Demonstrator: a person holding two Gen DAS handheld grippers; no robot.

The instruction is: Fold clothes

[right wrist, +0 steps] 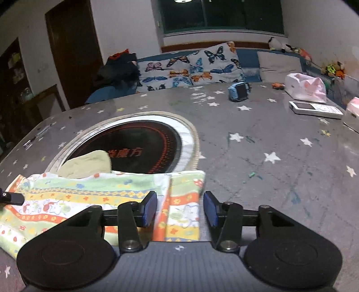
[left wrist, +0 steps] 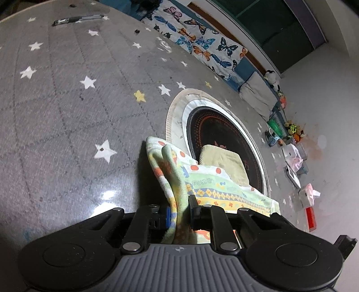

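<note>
A patterned garment [right wrist: 94, 195] in pale green, yellow and orange bands lies on the grey star-print table cover [right wrist: 269, 157]. Its right end is folded over. In the left wrist view my left gripper [left wrist: 179, 213] is shut on a bunched edge of the same patterned garment [left wrist: 215, 186], lifting it off the table. My right gripper [right wrist: 179, 207] is open, its blue pads either side of the folded right end, not pinching it. A folded pale green cloth [right wrist: 87, 165] rests on the round black cooktop [right wrist: 145, 143] just behind; the same folded cloth [left wrist: 224, 161] appears in the left view.
A pen [left wrist: 76, 19] lies at the far table edge. A small blue toy [right wrist: 237, 91], a pink-white bag [right wrist: 307, 87], a white device [right wrist: 314, 110] and a tissue box [right wrist: 352, 114] sit at the right. A butterfly pillow [right wrist: 188, 69] lies on the sofa behind.
</note>
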